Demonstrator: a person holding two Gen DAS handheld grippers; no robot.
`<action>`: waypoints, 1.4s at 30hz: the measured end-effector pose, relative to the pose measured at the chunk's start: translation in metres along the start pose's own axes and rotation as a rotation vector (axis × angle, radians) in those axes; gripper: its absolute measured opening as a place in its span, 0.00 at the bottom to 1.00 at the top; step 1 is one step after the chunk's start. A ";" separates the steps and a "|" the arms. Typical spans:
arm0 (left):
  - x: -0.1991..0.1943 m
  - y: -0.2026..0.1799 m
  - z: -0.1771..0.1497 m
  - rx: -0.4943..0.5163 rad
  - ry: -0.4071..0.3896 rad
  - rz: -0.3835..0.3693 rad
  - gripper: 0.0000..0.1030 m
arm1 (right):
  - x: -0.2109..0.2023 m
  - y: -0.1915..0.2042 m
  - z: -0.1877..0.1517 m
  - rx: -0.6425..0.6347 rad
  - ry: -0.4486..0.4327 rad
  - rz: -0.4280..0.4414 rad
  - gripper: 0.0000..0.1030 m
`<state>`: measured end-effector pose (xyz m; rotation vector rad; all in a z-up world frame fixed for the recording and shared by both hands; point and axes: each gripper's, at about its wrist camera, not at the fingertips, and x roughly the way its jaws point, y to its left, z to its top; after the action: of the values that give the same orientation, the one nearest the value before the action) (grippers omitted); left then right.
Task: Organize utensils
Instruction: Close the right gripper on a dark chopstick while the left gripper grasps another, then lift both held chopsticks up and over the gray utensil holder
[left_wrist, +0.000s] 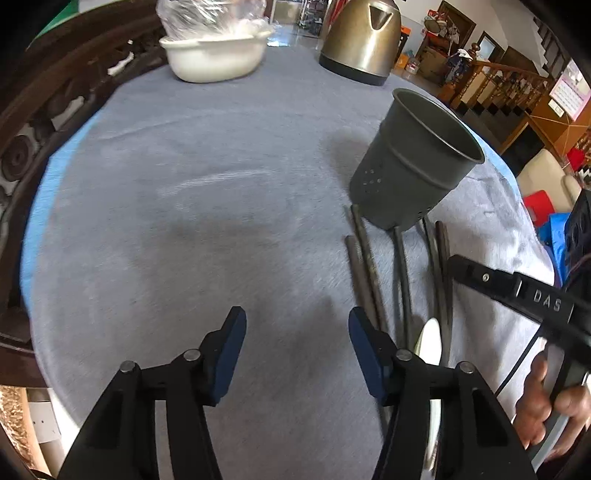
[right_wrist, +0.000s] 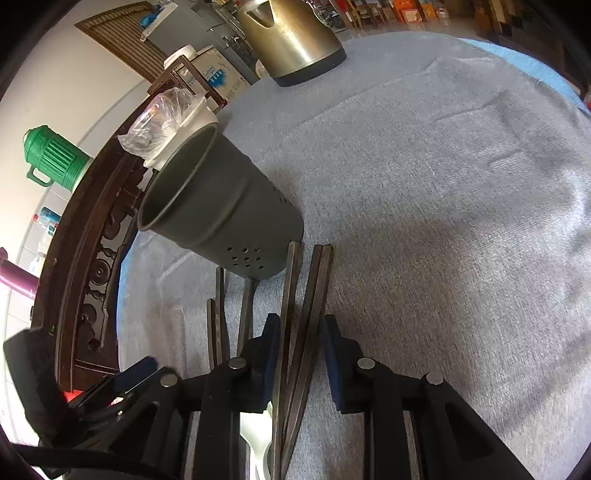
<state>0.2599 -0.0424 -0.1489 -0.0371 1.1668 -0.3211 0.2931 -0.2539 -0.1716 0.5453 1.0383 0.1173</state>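
A dark grey perforated utensil holder (left_wrist: 413, 166) stands upright on the grey cloth; it also shows in the right wrist view (right_wrist: 218, 206). Several dark chopsticks (left_wrist: 369, 273) lie on the cloth in front of it, with a white spoon (left_wrist: 430, 343) beside them. My left gripper (left_wrist: 297, 332) is open and empty, left of the chopsticks. My right gripper (right_wrist: 301, 332) is open, its jaws on either side of a few chopsticks (right_wrist: 306, 314) without touching them. The white spoon (right_wrist: 258, 432) lies under the right gripper.
A metal kettle (left_wrist: 364, 37) and a white bowl (left_wrist: 218, 55) with a plastic bag stand at the table's far side. The grey cloth (left_wrist: 203, 203) covers the table. A dark carved wooden rail (right_wrist: 85, 266) runs along the table's edge.
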 end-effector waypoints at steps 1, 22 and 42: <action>0.004 -0.002 0.002 0.001 0.006 -0.010 0.53 | 0.002 -0.001 0.002 0.006 0.003 0.002 0.22; 0.026 -0.024 0.025 0.033 0.025 -0.052 0.27 | 0.027 0.018 0.017 0.065 0.107 0.161 0.11; 0.007 0.015 0.029 -0.030 0.009 -0.120 0.06 | 0.033 0.057 -0.003 -0.082 0.061 0.018 0.08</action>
<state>0.2923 -0.0339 -0.1465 -0.1326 1.1808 -0.4102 0.3170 -0.1922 -0.1707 0.4795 1.0833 0.1929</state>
